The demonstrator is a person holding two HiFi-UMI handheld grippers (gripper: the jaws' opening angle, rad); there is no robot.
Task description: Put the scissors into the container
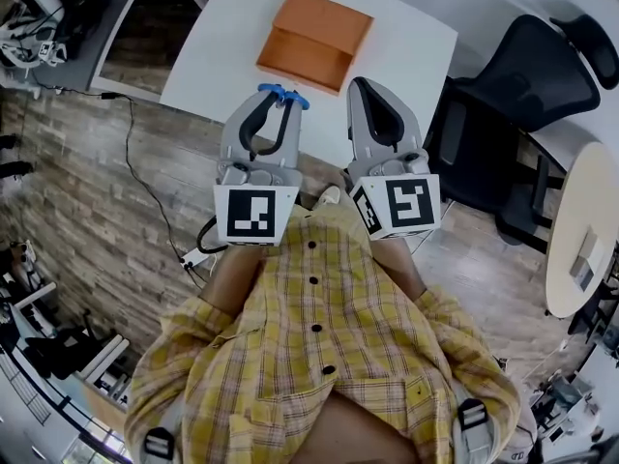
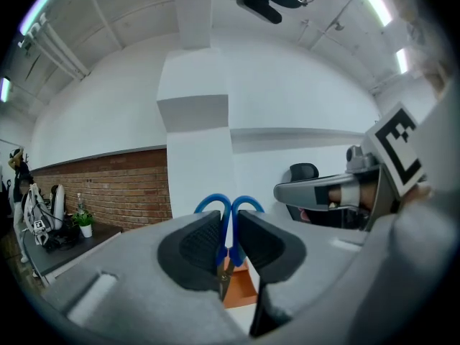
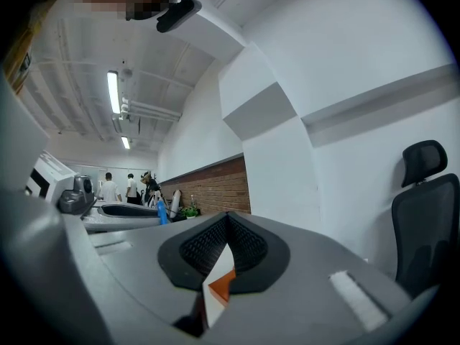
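Over the near edge of the white table [image 1: 218,61], my left gripper [image 1: 275,104] is squeezed tight on the blue scissors [image 1: 292,98], handles poking out, so they cannot slip. My right gripper [image 1: 368,90] is closed with nothing inside. I think the orange container [image 1: 314,39] ahead comes next.

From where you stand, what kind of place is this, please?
Probably an office or a lab workroom. There are white tables, a black office chair, and a side bench loaded with cables and devices. A brick wall runs along one side.
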